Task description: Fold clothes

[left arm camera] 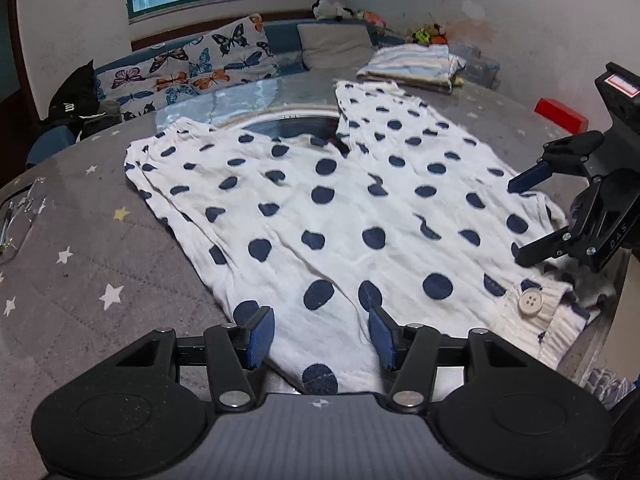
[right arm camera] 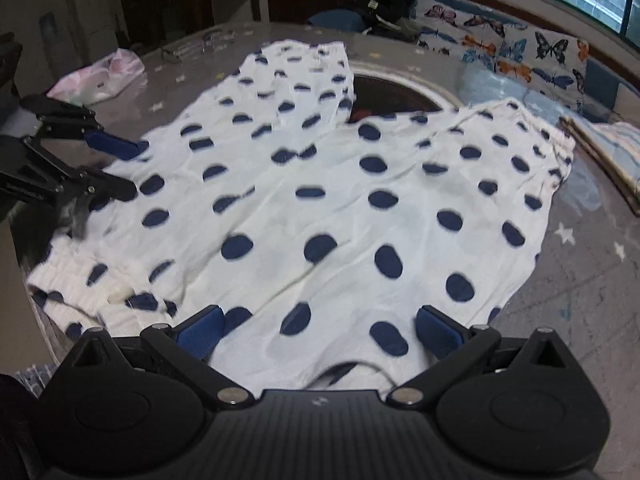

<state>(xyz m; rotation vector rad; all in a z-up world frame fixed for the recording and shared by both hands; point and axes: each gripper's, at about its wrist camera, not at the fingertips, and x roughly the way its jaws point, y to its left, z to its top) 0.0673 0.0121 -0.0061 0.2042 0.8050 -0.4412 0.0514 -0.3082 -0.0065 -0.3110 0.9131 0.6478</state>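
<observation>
Glasses (left arm camera: 18,216) lie at the far left edge of the bench (left arm camera: 92,264), on its grey star-printed cover. Next comes the white garment with navy dots (left arm camera: 320,208), a pair of trousers spread flat across the middle of the bench, its two legs reaching away toward the butterfly-print cushion (left arm camera: 192,64) and parting over a dark round opening (left arm camera: 292,124). The left claw (left arm camera: 322,338) hovers low over the near edge of one leg, fingers spread wide, cloth lying between them but not pinched. Further right, a white button (left arm camera: 531,302) sits on the ribbed waistband, which hangs at the bench edge. The right claw (left arm camera: 524,220) is over that waistband end, also spread apart and gripping nothing. Behind it lie folded striped clothes (left arm camera: 412,66) and a red box (left arm camera: 561,114).
</observation>
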